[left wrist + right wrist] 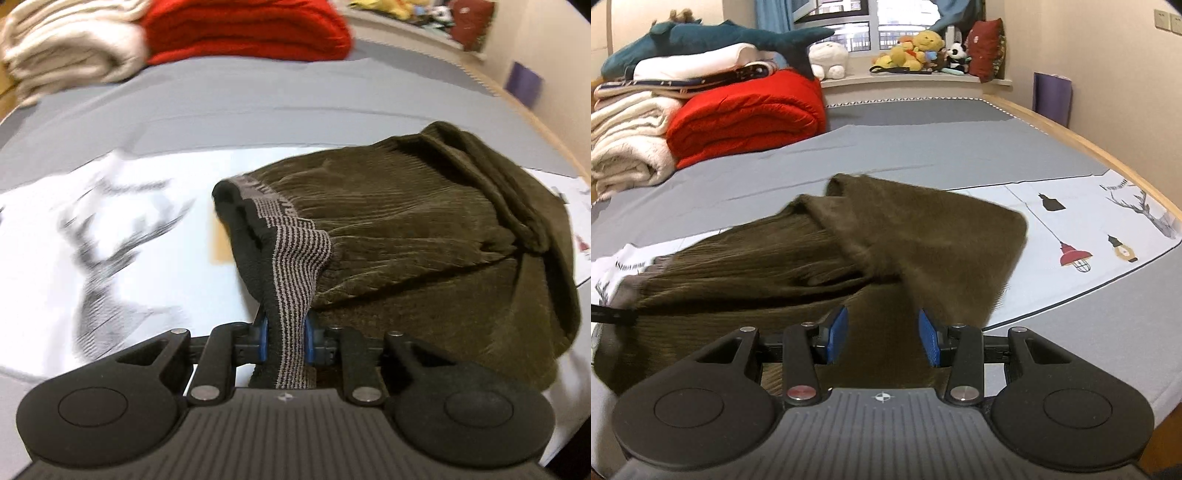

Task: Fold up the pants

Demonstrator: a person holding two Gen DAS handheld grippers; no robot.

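Olive-brown corduroy pants [424, 229] lie bunched on the bed. Their striped grey-and-black elastic waistband [295, 258] runs down into my left gripper [285, 330], whose blue pads are shut on it, pulling the band taut. In the right wrist view the pants [757, 251] spread to the left, with a folded-over layer [923, 236] lifted toward the right. A thick band of that cloth fills the gap between the blue pads of my right gripper [882, 334], which is shut on it. Part of the left gripper shows at the left edge [613, 314].
The pants rest on a white printed sheet [1089, 229] over a grey bedcover [923, 147]. A red quilt [746, 110], cream blankets [628, 147] and a plush shark [701, 37] are stacked at the back left. The wooden bed edge [1108, 158] curves along the right.
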